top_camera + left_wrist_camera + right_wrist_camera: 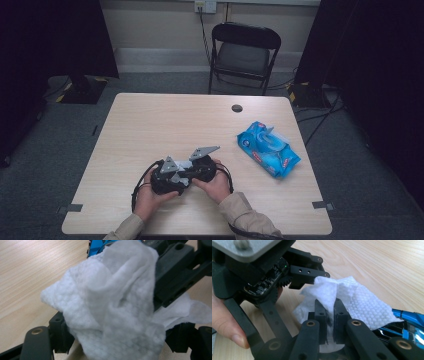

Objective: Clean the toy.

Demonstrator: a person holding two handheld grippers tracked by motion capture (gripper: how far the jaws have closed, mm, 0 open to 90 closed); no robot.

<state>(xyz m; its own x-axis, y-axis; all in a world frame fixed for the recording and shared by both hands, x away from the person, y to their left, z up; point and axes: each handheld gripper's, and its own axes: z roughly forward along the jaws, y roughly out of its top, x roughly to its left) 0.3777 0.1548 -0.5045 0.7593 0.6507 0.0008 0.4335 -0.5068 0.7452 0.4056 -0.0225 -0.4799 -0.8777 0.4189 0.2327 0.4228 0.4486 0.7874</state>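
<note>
A white wet wipe [107, 305] hangs bunched between my two grippers, which the person's hands hold close together near the table's front edge. My right gripper [331, 306] is shut on a fold of the wipe [352, 300]. The jaws of my left gripper [120, 340] stand wide apart, with the wipe draped loosely between them and hiding the fingertips. In the high view the left gripper [167, 179] and the right gripper [201, 169] nearly touch. A blue pack of wipes [268, 148] lies flat on the table to the right.
The light wooden table [165, 120] has a round cable hole [237, 108] near its far edge. A black folding chair [243, 52] stands behind the table. Cables trail from both grippers over the front edge.
</note>
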